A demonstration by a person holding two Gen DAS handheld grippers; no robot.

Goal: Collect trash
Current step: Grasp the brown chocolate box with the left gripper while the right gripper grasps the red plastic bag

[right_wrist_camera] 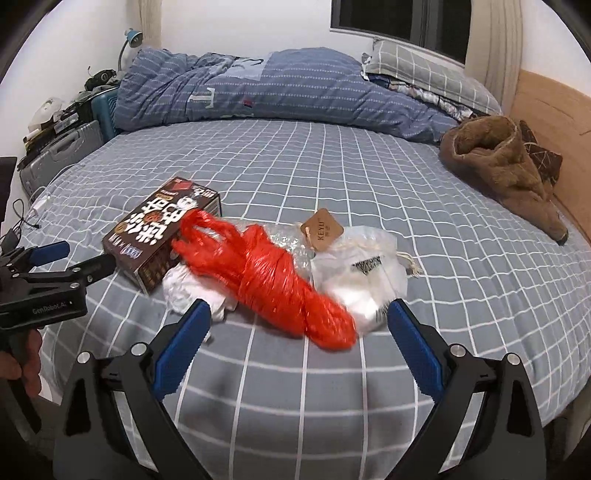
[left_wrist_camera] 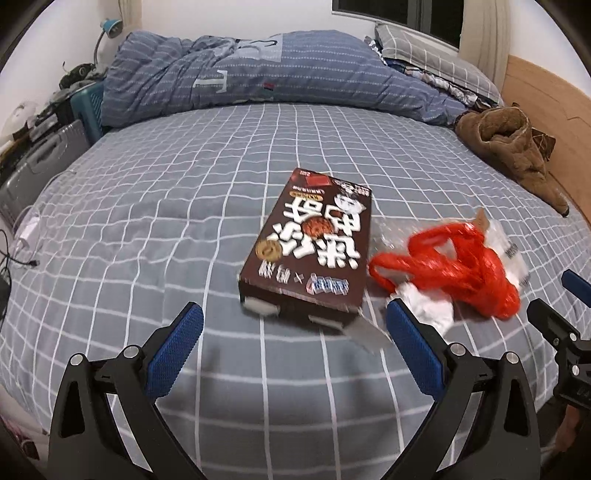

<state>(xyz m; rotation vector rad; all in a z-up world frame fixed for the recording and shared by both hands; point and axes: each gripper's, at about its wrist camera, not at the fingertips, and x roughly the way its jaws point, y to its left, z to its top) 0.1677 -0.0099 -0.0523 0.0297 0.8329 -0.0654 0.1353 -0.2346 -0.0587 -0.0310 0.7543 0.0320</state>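
On the bed (right_wrist_camera: 369,177): red bag (right_wrist_camera: 269,280) at 12 o'clock of wide, empty right tongs (right_wrist_camera: 297,317); brown box (left_wrist_camera: 310,240) likewise before wide left tongs (left_wrist_camera: 295,325).

This is a bedroom in a home. A big bed (right_wrist_camera: 332,177) with a grey checked sheet fills the room. A blue blanket (right_wrist_camera: 258,88) is bunched up at the back, beside a grey pillow (right_wrist_camera: 417,70). There is a window (right_wrist_camera: 399,22), a wooden headboard (right_wrist_camera: 554,122) and a small lamp (right_wrist_camera: 133,38).
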